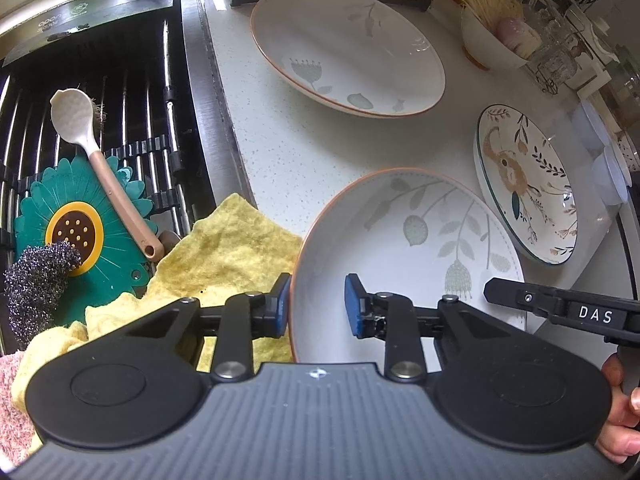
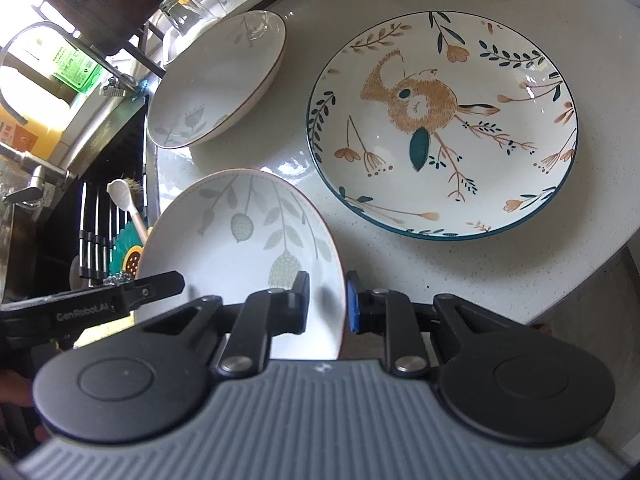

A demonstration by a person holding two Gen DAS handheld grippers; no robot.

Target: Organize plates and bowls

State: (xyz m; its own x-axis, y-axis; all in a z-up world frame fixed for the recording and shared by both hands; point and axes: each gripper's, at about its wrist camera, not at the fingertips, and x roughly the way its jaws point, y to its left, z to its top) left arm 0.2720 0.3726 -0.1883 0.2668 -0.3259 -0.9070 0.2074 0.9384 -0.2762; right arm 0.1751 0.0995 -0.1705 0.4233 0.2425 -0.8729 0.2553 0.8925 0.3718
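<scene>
A white deep plate with grey-green leaves and an orange rim [image 1: 408, 248] [image 2: 248, 248] lies nearest on the speckled counter. My left gripper [image 1: 318, 306] straddles its left rim: the outer blue pad is by the rim and the inner pad stands apart inside the plate. My right gripper [image 2: 328, 302] straddles the right rim, with a gap on the inner side. A matching leaf plate [image 1: 348, 48] [image 2: 216, 80] sits farther back. A plate painted with a brown animal and a teal rim [image 1: 528, 192] [image 2: 440, 120] lies to the right.
A yellow cloth [image 1: 232, 252] lies against the near plate's left side. Beyond it is the sink with a black rack [image 1: 120, 120], a spoon-shaped brush [image 1: 104, 168], a green flower mat and a scourer. A bowl of thin mushrooms [image 1: 492, 48] and glasses stand at the back.
</scene>
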